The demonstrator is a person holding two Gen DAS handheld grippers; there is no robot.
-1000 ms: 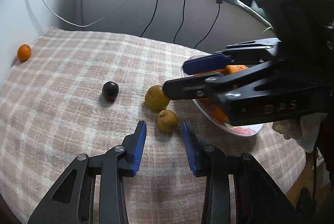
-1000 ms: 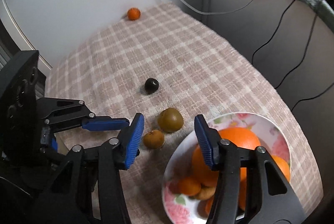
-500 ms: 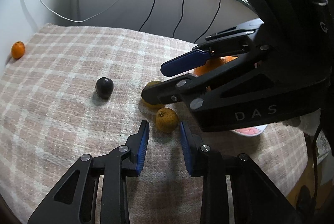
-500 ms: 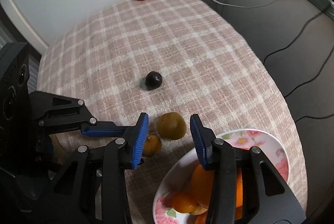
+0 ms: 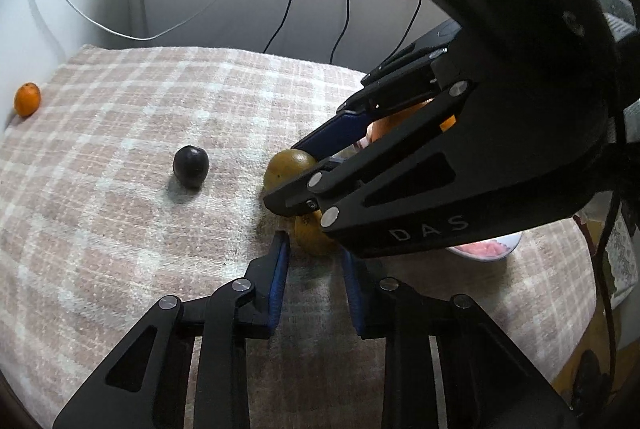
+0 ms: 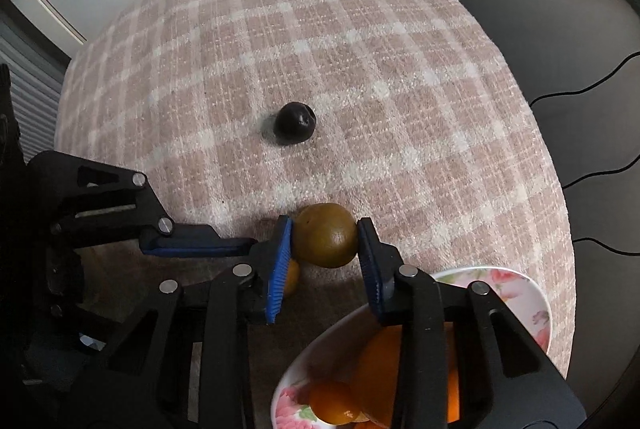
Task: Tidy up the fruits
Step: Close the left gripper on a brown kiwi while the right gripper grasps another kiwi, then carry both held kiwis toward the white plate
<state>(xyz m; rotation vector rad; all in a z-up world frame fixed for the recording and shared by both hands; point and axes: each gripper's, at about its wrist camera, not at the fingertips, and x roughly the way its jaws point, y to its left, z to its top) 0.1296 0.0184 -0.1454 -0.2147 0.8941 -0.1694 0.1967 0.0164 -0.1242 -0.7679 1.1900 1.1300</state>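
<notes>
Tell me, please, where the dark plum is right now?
The dark plum lies alone mid-cloth, beyond the brown-green fruit between the right gripper pads.

Readable lettering: one marking only.
The letters "DAS" are seen in pale capitals on the black side plate of the right gripper [image 5: 320, 165], in the left wrist view; no other text, number or sign can be read.
</notes>
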